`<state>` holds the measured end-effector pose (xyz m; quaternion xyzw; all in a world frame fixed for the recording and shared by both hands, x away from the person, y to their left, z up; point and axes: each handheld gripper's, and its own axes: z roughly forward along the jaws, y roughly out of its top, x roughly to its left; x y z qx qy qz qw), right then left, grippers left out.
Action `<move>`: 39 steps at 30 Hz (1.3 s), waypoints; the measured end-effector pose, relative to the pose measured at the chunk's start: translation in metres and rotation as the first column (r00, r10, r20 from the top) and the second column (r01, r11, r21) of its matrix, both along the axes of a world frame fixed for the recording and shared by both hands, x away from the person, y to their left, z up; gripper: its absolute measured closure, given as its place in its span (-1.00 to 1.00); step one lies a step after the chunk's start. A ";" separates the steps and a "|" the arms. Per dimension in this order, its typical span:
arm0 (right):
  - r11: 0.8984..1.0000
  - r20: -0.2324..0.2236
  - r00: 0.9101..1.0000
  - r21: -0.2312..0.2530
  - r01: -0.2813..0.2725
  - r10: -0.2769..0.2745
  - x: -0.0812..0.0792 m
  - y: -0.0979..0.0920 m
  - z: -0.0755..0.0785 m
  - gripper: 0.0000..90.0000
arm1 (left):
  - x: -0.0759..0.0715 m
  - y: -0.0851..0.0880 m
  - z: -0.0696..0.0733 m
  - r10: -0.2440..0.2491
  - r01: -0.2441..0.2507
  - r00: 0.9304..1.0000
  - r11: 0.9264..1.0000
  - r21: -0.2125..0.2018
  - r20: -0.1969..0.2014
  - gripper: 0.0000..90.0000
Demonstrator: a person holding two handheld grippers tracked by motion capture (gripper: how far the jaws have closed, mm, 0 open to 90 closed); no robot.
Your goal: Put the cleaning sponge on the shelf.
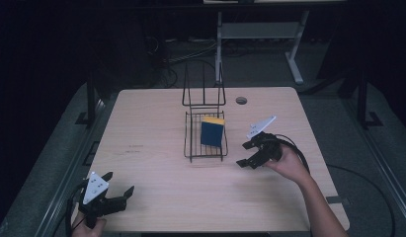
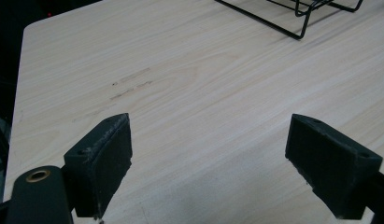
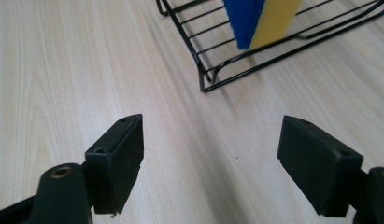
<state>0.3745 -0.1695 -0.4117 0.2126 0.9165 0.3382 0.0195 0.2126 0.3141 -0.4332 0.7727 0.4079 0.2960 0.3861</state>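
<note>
A blue and yellow sponge (image 1: 212, 131) stands on edge inside a black wire rack (image 1: 192, 143) at the middle of the wooden table; its lower end (image 3: 262, 21) shows in the right gripper view. My right gripper (image 1: 245, 154) is just right of the rack's near corner, open, nothing between its jaws (image 3: 213, 158). My left gripper (image 1: 119, 183) is at the table's front left corner, open and empty (image 2: 208, 163), well away from the rack (image 2: 302, 18).
The rack's tall wire back (image 1: 204, 89) rises at its far end. A round cable hole (image 1: 241, 100) sits near the table's far edge. Faint dark marks (image 1: 135, 149) lie on the left half of the table. Dark floor and a desk frame (image 1: 294, 54) lie beyond.
</note>
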 end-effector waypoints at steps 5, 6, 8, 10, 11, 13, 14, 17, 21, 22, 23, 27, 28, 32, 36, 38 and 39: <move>1.000 0.002 1.000 0.001 0.008 -0.008 -0.007 -0.005 -0.004 -0.50 | 0.000 0.000 0.000 -0.001 0.001 1.000 1.000 0.003 -0.002 -0.69; 1.000 0.001 1.000 0.003 0.008 -0.008 -0.008 -0.006 -0.005 -0.50 | 0.000 0.000 0.000 0.000 0.000 1.000 1.000 0.003 -0.002 -0.69; 1.000 -0.005 1.000 -0.001 0.010 -0.010 -0.010 -0.007 -0.007 -0.50 | 0.000 0.000 0.000 0.000 0.000 1.000 1.000 0.003 -0.002 -0.69; 1.000 -0.003 1.000 -0.001 0.011 -0.011 -0.013 -0.009 -0.008 -0.50 | 0.000 0.000 0.000 0.000 0.000 1.000 1.000 0.003 -0.002 -0.69; 1.000 -0.010 1.000 0.000 0.014 -0.014 -0.014 -0.010 -0.009 -0.50 | 0.000 0.000 0.000 0.000 0.000 1.000 1.000 0.003 -0.002 -0.69; 1.000 -0.006 1.000 -0.001 0.018 -0.018 -0.017 -0.013 -0.011 -0.50 | 0.000 0.000 0.000 0.000 0.000 1.000 1.000 0.003 -0.002 -0.69; 1.000 -0.008 1.000 0.002 0.022 -0.022 -0.018 -0.013 -0.012 -0.50 | 0.000 -0.001 0.000 0.001 -0.001 1.000 1.000 0.004 -0.003 -0.69; 1.000 -0.007 1.000 0.000 0.026 -0.026 -0.022 -0.016 -0.013 -0.50 | 0.000 -0.001 0.000 -0.003 0.003 1.000 1.000 0.005 -0.004 -0.69; 1.000 -0.004 1.000 0.002 0.029 -0.029 -0.026 -0.018 -0.015 -0.50 | 0.000 -0.001 0.000 -0.001 0.001 1.000 1.000 0.005 -0.004 -0.69; 1.000 0.004 1.000 0.002 0.026 -0.026 -0.028 -0.019 -0.016 -0.50 | 0.000 -0.001 0.000 0.001 -0.001 1.000 1.000 0.004 -0.003 -0.69; 1.000 -0.002 1.000 0.004 0.031 -0.031 -0.029 -0.019 -0.016 -0.50 | 0.000 0.000 0.000 0.001 -0.001 1.000 1.000 0.004 -0.003 -0.69; 1.000 0.004 1.000 0.002 0.026 -0.026 -0.032 -0.021 -0.017 -0.50 | 0.000 -0.001 0.000 -0.001 0.001 1.000 1.000 0.007 -0.005 -0.69; 1.000 -0.003 1.000 0.002 0.031 -0.031 -0.033 -0.021 -0.018 -0.50 | 0.000 -0.001 0.000 -0.002 0.002 1.000 1.000 0.007 -0.005 -0.69; 1.000 0.008 1.000 0.000 0.027 -0.027 -0.038 -0.023 -0.018 -0.50 | 0.000 -0.001 0.000 0.001 -0.001 1.000 1.000 0.005 -0.006 -0.69; 1.000 0.010 1.000 0.004 0.025 -0.025 -0.043 -0.025 -0.019 -0.50 | 0.000 -0.001 0.000 -0.002 0.002 1.000 1.000 0.007 -0.006 -0.69; 1.000 0.007 1.000 0.007 0.026 -0.026 -0.045 -0.026 -0.021 -0.50 | 0.000 -0.001 0.000 -0.003 0.003 1.000 1.000 0.007 -0.004 -0.69; 0.999 0.005 1.000 0.011 0.030 -0.031 -0.046 -0.026 -0.021 -0.50 | 0.000 -0.001 -0.001 -0.002 0.002 1.000 1.000 0.006 -0.005 -0.69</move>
